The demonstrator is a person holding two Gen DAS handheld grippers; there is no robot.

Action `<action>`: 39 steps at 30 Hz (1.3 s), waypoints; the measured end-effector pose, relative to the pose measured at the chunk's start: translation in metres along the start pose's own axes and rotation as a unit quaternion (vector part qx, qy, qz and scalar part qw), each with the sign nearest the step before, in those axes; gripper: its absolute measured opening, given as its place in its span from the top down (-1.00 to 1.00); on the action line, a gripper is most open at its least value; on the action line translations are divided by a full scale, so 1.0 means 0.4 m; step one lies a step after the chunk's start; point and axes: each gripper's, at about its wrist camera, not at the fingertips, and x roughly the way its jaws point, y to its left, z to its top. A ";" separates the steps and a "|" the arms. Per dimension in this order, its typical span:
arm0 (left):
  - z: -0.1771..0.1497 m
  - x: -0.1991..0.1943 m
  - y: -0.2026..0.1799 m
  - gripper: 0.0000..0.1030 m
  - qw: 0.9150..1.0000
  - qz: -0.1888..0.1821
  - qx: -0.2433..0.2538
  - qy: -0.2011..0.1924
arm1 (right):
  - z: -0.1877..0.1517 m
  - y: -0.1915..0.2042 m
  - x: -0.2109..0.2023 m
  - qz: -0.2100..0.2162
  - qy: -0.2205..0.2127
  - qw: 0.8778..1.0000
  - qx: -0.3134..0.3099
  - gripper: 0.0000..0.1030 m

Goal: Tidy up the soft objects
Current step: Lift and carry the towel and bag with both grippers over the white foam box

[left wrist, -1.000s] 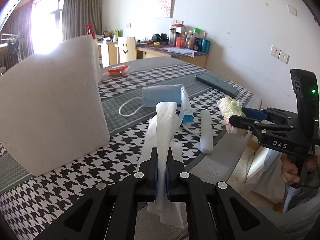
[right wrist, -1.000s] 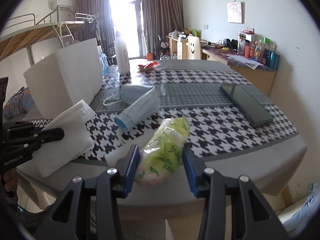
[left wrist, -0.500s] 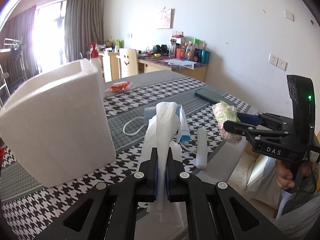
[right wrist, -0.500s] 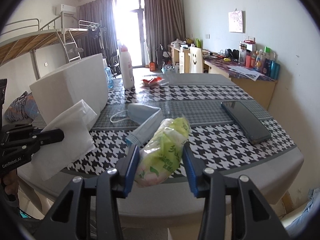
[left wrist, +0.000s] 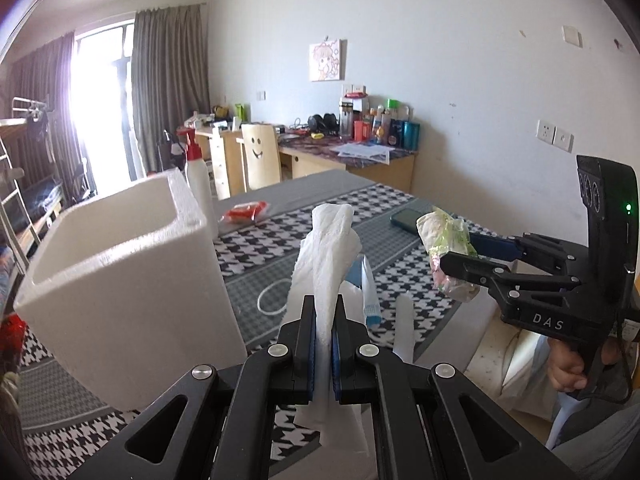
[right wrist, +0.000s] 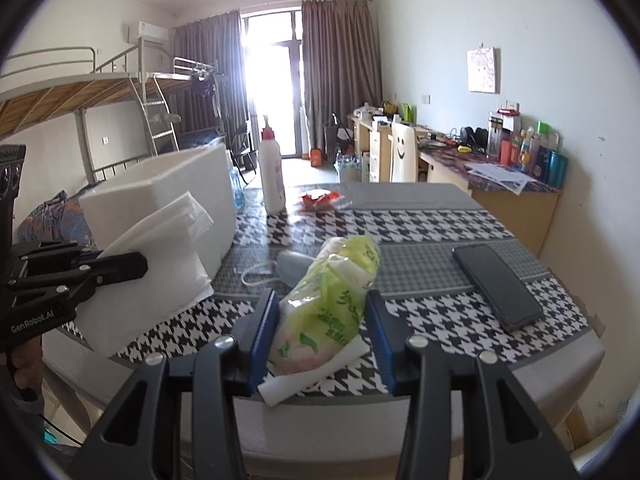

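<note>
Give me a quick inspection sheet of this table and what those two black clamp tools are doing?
Surface: table with a houndstooth cloth.
Job's things: white tissue and green tissue pack, both lifted off the table; face mask and a white roll lying on the cloth; open white foam box.
Clutter: phone, white pump bottle, red wrapper.
Grippers: left gripper, jaws shut on the tissue; right gripper, jaws clamped on the pack.
Cables: nothing seen on the table.
Surroundings: bunk bed, cluttered desk, curtained window.
</note>
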 end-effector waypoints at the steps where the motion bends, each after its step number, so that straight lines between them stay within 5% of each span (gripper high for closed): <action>1: 0.005 -0.003 0.000 0.88 1.000 0.001 0.001 -0.003 | 0.005 -0.001 -0.002 0.000 -0.003 1.000 0.000 0.04; 39: 0.174 -0.054 0.048 0.88 0.995 0.043 -0.010 -0.088 | 0.157 0.041 -0.008 0.038 -0.069 0.996 -0.030 0.04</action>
